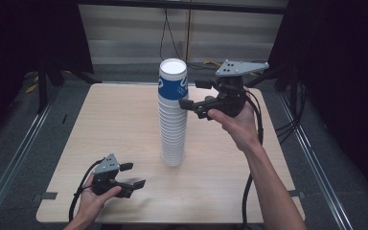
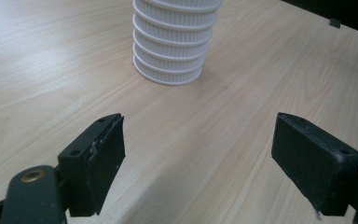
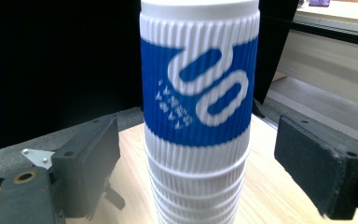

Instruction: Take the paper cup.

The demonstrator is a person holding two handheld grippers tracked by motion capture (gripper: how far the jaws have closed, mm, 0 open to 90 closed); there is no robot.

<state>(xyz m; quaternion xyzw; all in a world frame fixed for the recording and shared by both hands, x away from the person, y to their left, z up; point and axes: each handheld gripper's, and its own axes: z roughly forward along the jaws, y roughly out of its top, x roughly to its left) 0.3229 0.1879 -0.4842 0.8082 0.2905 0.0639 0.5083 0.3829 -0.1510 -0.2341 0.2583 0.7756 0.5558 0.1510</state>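
Cups [image 1: 173, 120], white and ribbed, stand nested in one tall upright stack near the middle of the tabletop [image 1: 115, 124]. Its top cup [image 1: 173, 79] wears a blue band with white looping marks; the cups below it are plain white. The stack's base rests flat on the pale wood.

At the stack's right, level with the top cup, the right gripper [image 1: 191, 95] is held up in the air by the person's right hand [image 1: 237, 122]. Its fingers [image 3: 91, 163] are spread wide, one on each side of the blue-banded cup, with a gap between each finger and the cup wall. A grey three-cornered plate sits on top of this gripper, and a cable trails from it toward the near edge.

Toward the near left corner, well apart from the stack, the left gripper [image 1: 133, 175] is held low over the tabletop in the person's left hand [image 1: 93, 199]. Its fingers [image 2: 100, 161] are also spread wide, pinching nothing, and point toward the stack's base.
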